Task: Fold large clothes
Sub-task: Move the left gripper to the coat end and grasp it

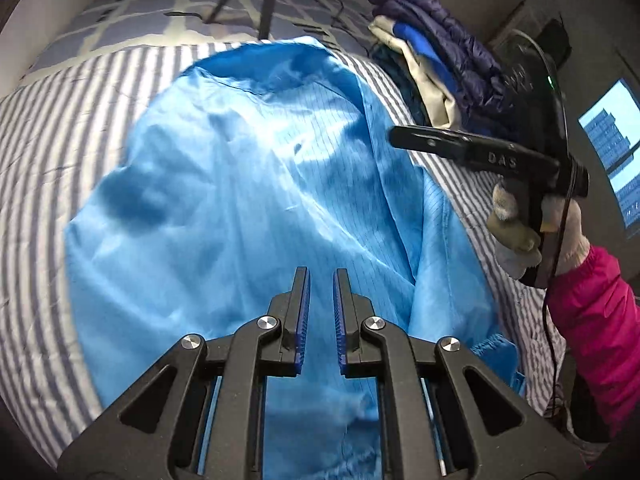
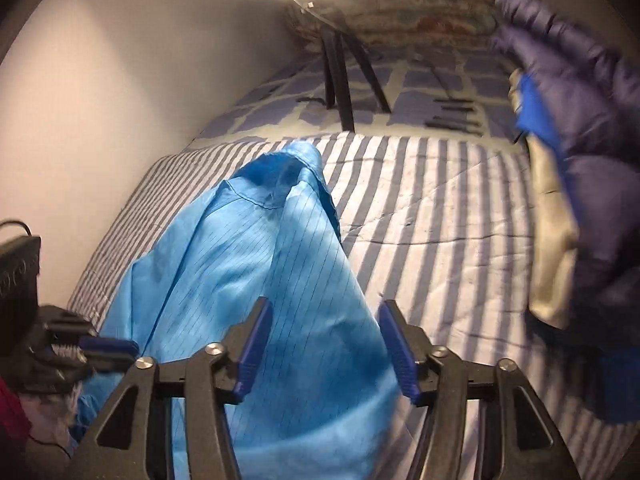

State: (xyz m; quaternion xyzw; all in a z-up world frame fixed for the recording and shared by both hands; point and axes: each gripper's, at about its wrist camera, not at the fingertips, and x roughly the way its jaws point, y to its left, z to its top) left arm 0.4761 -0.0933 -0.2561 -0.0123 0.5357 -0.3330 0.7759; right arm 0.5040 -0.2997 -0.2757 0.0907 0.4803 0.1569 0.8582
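A large bright blue garment [image 1: 248, 184] lies spread and rumpled on the striped bed cover [image 1: 40, 140]. My left gripper [image 1: 322, 280] hovers over its near part with the jaws almost together, and I see no fabric pinched between them. In the right wrist view the garment [image 2: 256, 264] rises in a fold and runs under my right gripper [image 2: 324, 320], which is open with its pads clear of the cloth. The right gripper [image 1: 396, 138] also shows from the side, held by a gloved hand [image 1: 520, 224]. The left gripper [image 2: 120, 347] sits at the garment's left edge.
A pile of clothes with a purple puffer jacket [image 1: 448, 52] [image 2: 580, 140] sits at the bed's right side. Tripod legs [image 2: 340, 80] stand on a checked quilt [image 1: 160, 12] at the far end. A wall [image 2: 120, 80] runs along the left, and a black box [image 2: 16, 276] is at the near left.
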